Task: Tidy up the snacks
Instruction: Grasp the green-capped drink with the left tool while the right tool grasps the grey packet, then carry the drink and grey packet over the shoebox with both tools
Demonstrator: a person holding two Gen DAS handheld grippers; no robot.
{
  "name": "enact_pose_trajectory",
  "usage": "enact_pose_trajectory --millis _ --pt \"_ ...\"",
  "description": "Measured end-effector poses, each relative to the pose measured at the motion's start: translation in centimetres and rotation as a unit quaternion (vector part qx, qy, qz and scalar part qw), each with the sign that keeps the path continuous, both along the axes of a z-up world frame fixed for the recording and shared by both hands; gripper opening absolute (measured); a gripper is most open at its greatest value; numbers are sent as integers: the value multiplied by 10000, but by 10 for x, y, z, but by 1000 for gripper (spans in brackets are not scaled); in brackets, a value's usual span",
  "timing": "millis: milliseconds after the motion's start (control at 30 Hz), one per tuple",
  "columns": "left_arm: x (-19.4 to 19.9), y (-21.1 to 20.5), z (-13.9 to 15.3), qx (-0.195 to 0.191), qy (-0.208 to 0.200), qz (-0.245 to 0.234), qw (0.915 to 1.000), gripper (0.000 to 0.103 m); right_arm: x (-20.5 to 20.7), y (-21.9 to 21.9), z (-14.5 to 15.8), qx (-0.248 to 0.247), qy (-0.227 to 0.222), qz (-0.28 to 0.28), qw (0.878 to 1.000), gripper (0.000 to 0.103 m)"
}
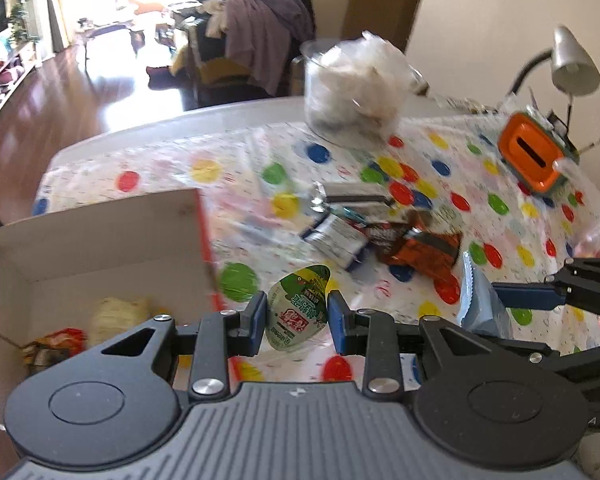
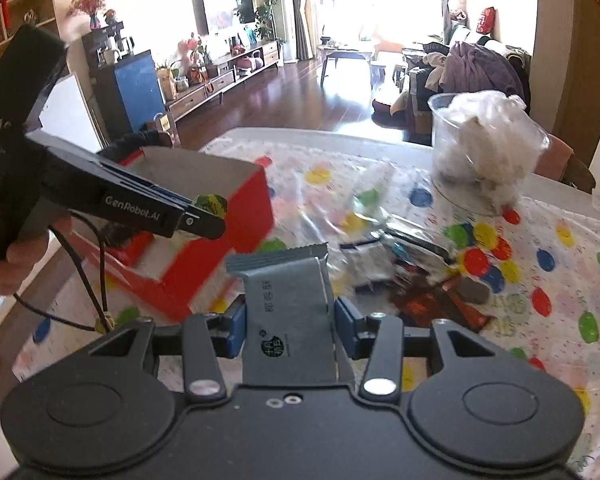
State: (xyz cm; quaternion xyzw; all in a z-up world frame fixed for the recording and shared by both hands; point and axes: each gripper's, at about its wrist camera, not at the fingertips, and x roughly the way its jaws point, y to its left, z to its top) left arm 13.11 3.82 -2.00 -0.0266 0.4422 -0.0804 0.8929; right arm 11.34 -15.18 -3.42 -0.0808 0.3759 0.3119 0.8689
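My left gripper [image 1: 298, 314] is shut on a green-lidded jelly cup [image 1: 298, 308], held above the table just right of the red cardboard box [image 1: 100, 232]. The box holds a yellow snack [image 1: 116, 314] and an orange packet [image 1: 56, 346]. My right gripper [image 2: 290, 320] is shut on a grey-blue snack packet [image 2: 290, 312]; the packet also shows in the left wrist view [image 1: 478, 304]. A pile of loose snack packets [image 1: 380, 232] lies mid-table, seen also in the right wrist view [image 2: 420, 276]. The left gripper appears in the right wrist view [image 2: 210, 206] over the box [image 2: 220, 248].
A clear tub of white wrappers [image 1: 352, 88] stands at the table's far edge, also in the right wrist view [image 2: 484, 148]. An orange box [image 1: 534, 152] and a desk lamp [image 1: 572, 64] stand at the far right. A polka-dot cloth [image 1: 260, 172] covers the table.
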Motion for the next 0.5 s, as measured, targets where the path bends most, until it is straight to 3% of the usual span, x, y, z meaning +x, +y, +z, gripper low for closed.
enact_pose_trajectory --millis 500 --pt "-17 111 14 138 -204 821 9963 31 17 117 6 30 13 211 9998 44"
